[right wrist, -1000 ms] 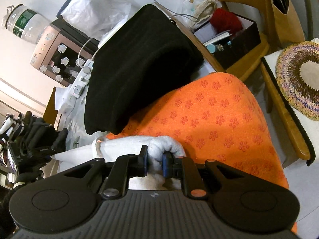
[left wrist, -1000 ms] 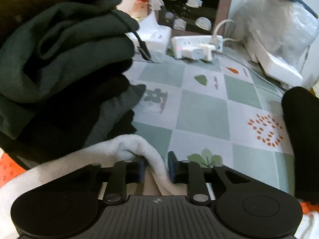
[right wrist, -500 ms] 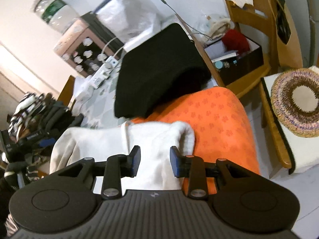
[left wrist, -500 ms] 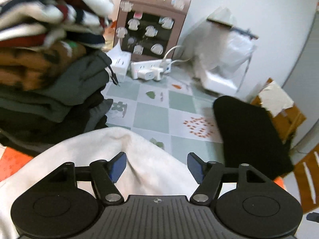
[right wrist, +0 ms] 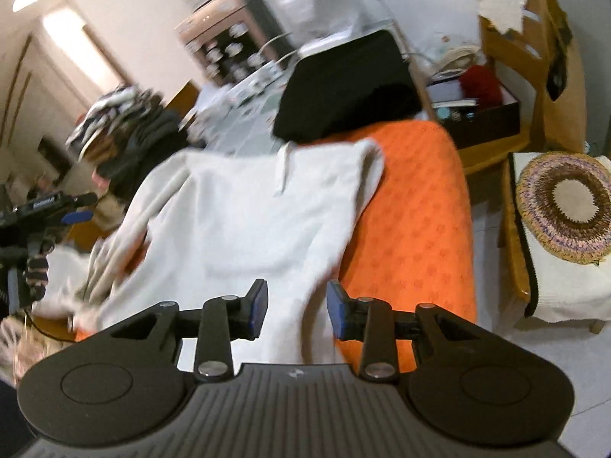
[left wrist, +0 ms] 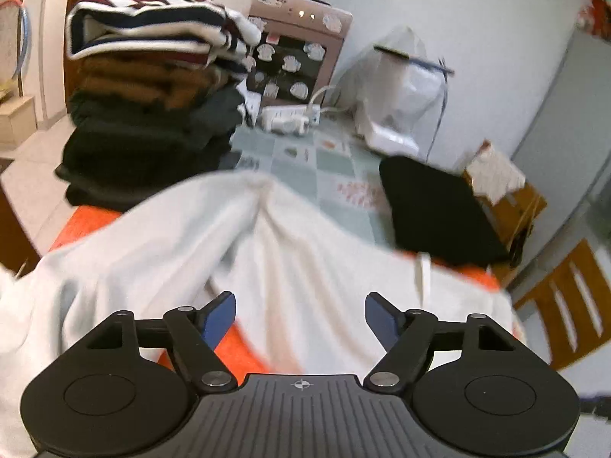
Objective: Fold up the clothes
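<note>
A white garment (left wrist: pixel 298 252) lies spread over the orange cloth (left wrist: pixel 88 221) on the table, also seen as the white garment (right wrist: pixel 248 221) in the right wrist view. My left gripper (left wrist: pixel 299 315) hovers above its near part, jaws opening wide, with nothing pinched between them. My right gripper (right wrist: pixel 296 305) hangs above the garment's near right edge, jaws opening, the fabric below and not pressed by the blue pads (right wrist: pixel 338 311). The left gripper (right wrist: pixel 57 210) shows at the left edge of the right wrist view.
A tall stack of folded clothes (left wrist: pixel 152 99) stands at the left. A folded black garment (left wrist: pixel 435 206) lies at the right. A power strip (left wrist: pixel 290 118), a pink appliance (left wrist: pixel 298 57) and a plastic bag (left wrist: pixel 404 87) sit at the back. Wooden chairs (right wrist: pixel 542 198) stand right of the table.
Both grippers let go of the white garment, opened, and pulled back and upward. The garment now lies spread flat over the orange cloth.
</note>
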A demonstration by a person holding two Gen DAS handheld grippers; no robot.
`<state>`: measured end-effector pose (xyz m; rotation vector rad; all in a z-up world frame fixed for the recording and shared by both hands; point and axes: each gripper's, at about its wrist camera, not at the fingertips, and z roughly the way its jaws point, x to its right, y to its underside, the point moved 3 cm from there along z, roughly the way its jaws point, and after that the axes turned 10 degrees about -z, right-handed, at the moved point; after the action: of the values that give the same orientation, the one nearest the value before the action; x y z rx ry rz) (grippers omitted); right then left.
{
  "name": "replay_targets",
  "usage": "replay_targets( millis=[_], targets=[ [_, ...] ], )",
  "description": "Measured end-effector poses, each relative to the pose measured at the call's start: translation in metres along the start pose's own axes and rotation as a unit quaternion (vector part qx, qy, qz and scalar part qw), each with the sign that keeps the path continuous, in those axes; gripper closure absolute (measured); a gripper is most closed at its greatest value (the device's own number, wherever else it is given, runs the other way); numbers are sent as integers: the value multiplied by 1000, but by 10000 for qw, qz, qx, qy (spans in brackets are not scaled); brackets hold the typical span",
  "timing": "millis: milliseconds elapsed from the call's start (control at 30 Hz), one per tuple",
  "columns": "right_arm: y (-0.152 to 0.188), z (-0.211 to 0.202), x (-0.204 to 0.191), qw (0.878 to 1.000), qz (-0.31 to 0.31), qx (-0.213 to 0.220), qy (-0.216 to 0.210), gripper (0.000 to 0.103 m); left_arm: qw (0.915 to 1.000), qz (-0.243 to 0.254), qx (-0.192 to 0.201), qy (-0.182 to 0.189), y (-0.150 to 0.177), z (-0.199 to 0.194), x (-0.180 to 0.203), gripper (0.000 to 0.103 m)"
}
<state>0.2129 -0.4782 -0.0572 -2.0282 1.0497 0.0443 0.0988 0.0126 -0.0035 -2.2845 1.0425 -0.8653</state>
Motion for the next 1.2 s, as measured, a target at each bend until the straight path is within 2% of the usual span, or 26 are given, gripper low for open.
replay_targets(
  millis=[167,333,467,667,800,900,967,1033,1067,1100,1200],
  targets=[
    [34,6,-20,9968,-716,-314,-136,62,9994,214,-258,-36,59,-20,-7,26],
    [54,16,-36,9886,-1383,-546,-225,62,9975,511,-395,285,110,-36,-6,26],
    [57,26,-46,9795,-1902,-607,-260,56,9942,762,-488,588,145,-41,0,25],
    [57,33,-52,9676,-2449,-514,-339,45,9826,1507,-789,741,181,-32,14,25],
    [62,38,-55,9544,-2930,-560,-125,43,9747,1919,-944,645,199,-15,21,25],
    [67,45,-53,9491,-3081,-649,-47,43,9687,2247,-902,541,206,-5,26,25],
    [68,49,-55,9470,-3138,-683,-79,46,9655,2432,-795,494,206,-3,30,35],
    [66,51,-57,9451,-3193,-686,-83,65,9651,2476,-671,525,200,-6,32,78],
    [63,50,-57,9459,-3180,-636,-58,78,9659,2453,-619,552,195,-9,32,87],
    [57,47,-54,9508,-3044,-551,-147,83,9677,2386,-560,582,188,-11,33,93],
    [34,31,-48,9655,-2576,-182,-340,89,9740,2182,-254,563,159,-18,35,96]
  ],
)
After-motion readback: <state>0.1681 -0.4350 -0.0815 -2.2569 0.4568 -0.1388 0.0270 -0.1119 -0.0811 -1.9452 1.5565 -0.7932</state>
